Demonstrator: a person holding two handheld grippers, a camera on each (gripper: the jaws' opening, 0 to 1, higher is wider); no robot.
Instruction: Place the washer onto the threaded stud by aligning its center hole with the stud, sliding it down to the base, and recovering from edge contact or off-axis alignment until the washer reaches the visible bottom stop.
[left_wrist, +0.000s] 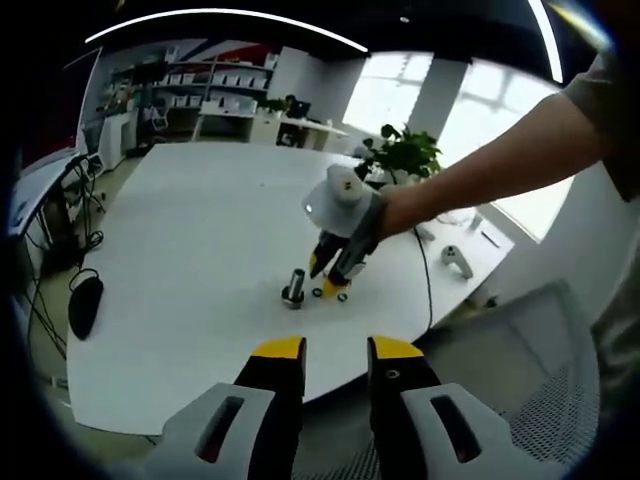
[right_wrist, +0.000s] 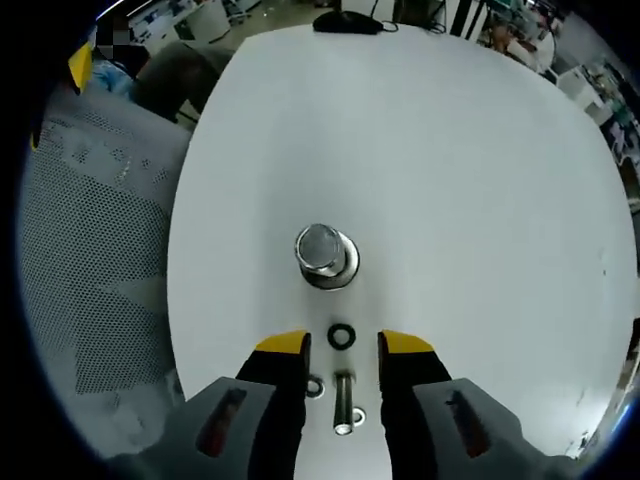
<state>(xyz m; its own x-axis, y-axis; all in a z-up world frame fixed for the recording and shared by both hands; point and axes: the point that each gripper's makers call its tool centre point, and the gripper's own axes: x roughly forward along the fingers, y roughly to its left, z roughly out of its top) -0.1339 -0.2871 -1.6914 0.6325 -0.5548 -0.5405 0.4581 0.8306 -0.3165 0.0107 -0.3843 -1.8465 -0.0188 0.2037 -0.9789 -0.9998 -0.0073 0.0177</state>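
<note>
Right tool (right_wrist: 341, 345) spread wide, holding nothing, poised low over the white table (right_wrist: 480, 150). Black washer (right_wrist: 341, 336) flat between its tips, just short of the upright stud (right_wrist: 325, 253); a loose bolt (right_wrist: 343, 402) close behind. Plenty of bare table beyond. Left tool (left_wrist: 335, 347) parted narrowly, empty, back past the table's (left_wrist: 180, 250) edge, facing the right tool (left_wrist: 332, 275) and stud (left_wrist: 294, 288).

The left gripper (left_wrist: 335, 358) hangs off the near edge of the white surface (left_wrist: 190, 250), its yellow-tipped jaws apart with nothing between them. Across the surface, a person's hand (left_wrist: 385, 215) holds the right gripper (left_wrist: 328, 278) tilted down over small parts lying there. A short metal cylinder (left_wrist: 294, 288) stands upright just beside its tips. A potted plant (left_wrist: 405, 155) sits at the far edge, and a black mouse (left_wrist: 85, 303) lies far off to the left.
</note>
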